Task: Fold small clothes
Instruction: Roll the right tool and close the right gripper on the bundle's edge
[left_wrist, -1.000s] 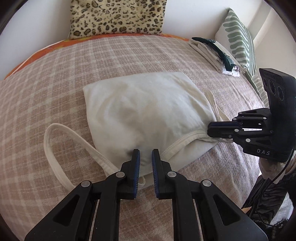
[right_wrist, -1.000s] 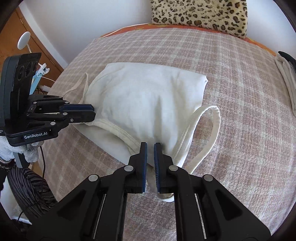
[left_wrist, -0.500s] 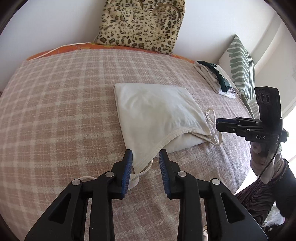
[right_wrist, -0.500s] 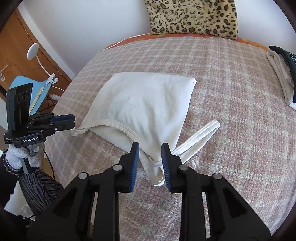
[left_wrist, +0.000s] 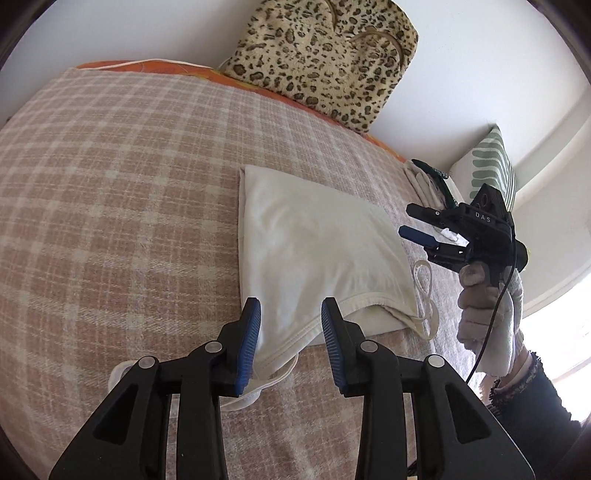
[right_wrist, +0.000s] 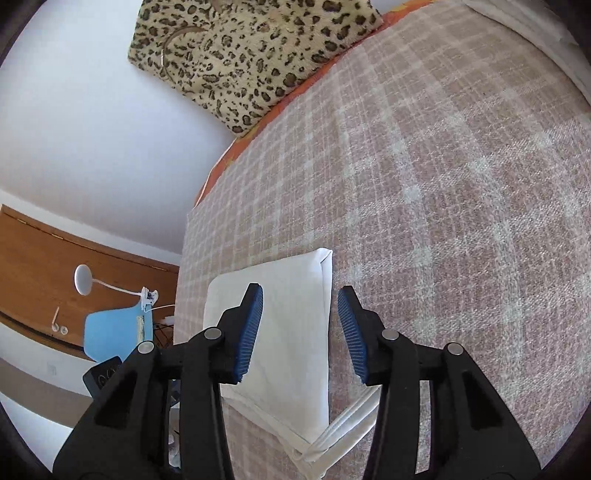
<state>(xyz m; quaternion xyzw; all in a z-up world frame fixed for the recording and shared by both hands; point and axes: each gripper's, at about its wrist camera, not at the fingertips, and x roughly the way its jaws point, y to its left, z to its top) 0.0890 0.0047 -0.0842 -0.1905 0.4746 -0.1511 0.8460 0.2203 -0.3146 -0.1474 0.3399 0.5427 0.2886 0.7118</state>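
Now both grippers, left (left_wrist: 290, 338) and right (right_wrist: 300, 332), just opened, jaws apart above the folded cream top (left_wrist: 314, 251).

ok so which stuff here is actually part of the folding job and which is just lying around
Part of the job:
- cream top, half folded on the plaid blanket
- its loose strap
- left claw and right claw, both open, off the cloth

Just lying about:
- leopard cushion
- striped pillow
- pile of folded clothes
- blue chair
- lamp
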